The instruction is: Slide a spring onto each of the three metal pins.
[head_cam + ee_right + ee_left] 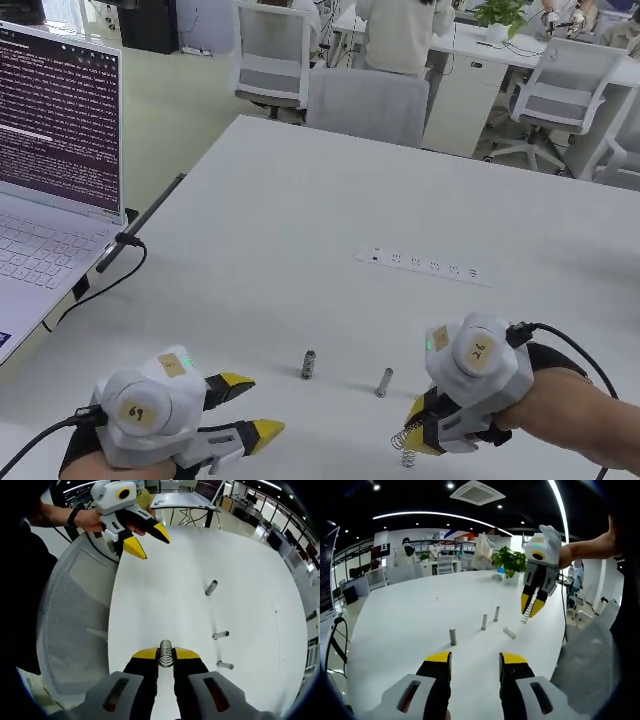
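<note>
Right claw [165, 654] clamped on a spring [166, 661], held above the table [165, 590], likely for threading a bare pin [220, 635]; left claw [475, 659] gapes empty, parked aside.

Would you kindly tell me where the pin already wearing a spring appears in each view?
Head view: sprung pin, lower centre, slightly left.
Left gripper view: sprung pin, left of centre.
Right gripper view: sprung pin, right of centre, upper half.
Shared landmark: the bare pin next to it.
</note>
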`<state>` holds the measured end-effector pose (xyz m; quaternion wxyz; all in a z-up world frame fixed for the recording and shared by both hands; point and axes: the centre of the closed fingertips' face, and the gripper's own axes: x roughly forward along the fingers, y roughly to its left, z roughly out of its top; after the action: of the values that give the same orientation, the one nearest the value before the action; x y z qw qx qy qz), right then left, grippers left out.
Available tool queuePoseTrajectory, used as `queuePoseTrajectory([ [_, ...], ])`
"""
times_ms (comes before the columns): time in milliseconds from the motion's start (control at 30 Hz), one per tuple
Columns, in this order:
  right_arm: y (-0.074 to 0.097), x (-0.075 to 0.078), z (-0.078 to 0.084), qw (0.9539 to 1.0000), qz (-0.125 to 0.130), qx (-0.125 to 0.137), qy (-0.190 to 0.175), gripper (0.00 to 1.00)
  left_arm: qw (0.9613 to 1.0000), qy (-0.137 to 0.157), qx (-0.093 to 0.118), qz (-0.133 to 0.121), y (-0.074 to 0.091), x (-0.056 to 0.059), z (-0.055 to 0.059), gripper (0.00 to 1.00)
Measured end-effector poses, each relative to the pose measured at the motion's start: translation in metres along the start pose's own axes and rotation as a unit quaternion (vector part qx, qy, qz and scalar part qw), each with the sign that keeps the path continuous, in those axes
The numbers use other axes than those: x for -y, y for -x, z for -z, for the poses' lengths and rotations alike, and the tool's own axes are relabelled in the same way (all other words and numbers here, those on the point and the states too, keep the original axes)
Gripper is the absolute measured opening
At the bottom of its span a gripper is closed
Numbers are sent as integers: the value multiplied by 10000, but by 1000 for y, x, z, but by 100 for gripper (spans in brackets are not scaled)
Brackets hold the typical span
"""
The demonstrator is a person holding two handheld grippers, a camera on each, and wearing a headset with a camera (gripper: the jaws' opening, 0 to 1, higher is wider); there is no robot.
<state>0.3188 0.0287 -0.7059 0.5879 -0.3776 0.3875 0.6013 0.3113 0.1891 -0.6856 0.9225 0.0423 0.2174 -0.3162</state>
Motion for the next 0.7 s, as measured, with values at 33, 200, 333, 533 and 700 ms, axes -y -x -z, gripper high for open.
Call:
queuePoseTrajectory([
  [33, 0, 1, 1, 10000, 18, -6, -16, 8, 10000, 38, -25, -37, 1, -3, 2, 33],
  [200, 0, 9, 4, 9999, 76, -56, -71, 8, 9998, 101, -52, -181, 6, -10, 6, 34],
  [333, 0, 14, 6, 9999, 85, -82, -110, 8, 9997, 103, -64, -210, 7, -11, 7, 34],
  [533, 0, 20, 8, 9998, 92, -128, -151, 8, 9996, 143, -42, -250, 9, -13, 8, 36],
  [700, 0, 29, 8, 9996, 148, -177, -146, 8, 9995, 177, -20, -264, 11, -14, 7, 37],
])
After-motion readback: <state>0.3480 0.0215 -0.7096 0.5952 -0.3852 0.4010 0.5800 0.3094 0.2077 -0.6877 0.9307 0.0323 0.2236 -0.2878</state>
